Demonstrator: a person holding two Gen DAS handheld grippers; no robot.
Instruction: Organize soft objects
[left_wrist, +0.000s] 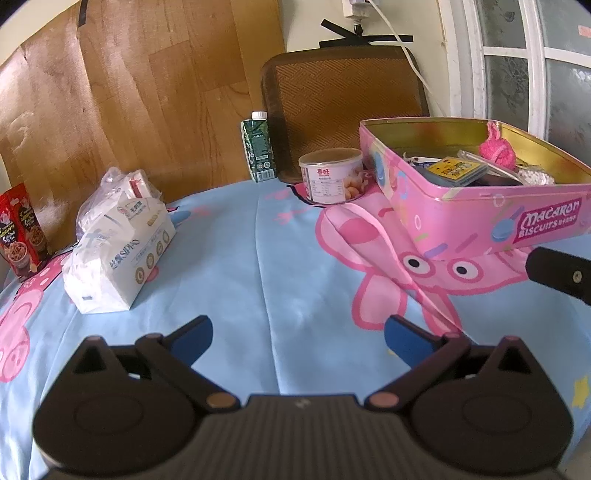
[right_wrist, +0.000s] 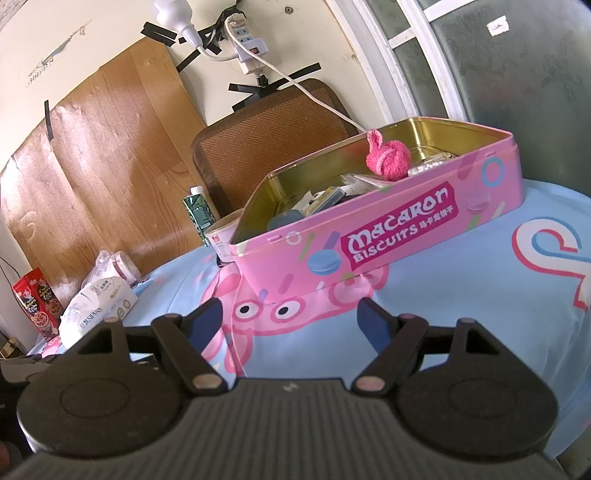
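Pink biscuit tin (right_wrist: 388, 236) already held the fluffy pink toy (right_wrist: 388, 155), so left tongs (left_wrist: 297, 338) and right tongs (right_wrist: 290, 321) gaped empty

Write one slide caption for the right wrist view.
Open right claw hovers over blue cartoon sheet, facing pink biscuit tin holding a fuzzy pink item.

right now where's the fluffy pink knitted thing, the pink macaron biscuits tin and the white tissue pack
fluffy pink knitted thing (right_wrist: 388, 159), right wrist view, its rounded body
pink macaron biscuits tin (right_wrist: 402, 230), right wrist view, its lettered front wall
white tissue pack (left_wrist: 122, 254), left wrist view, its printed side
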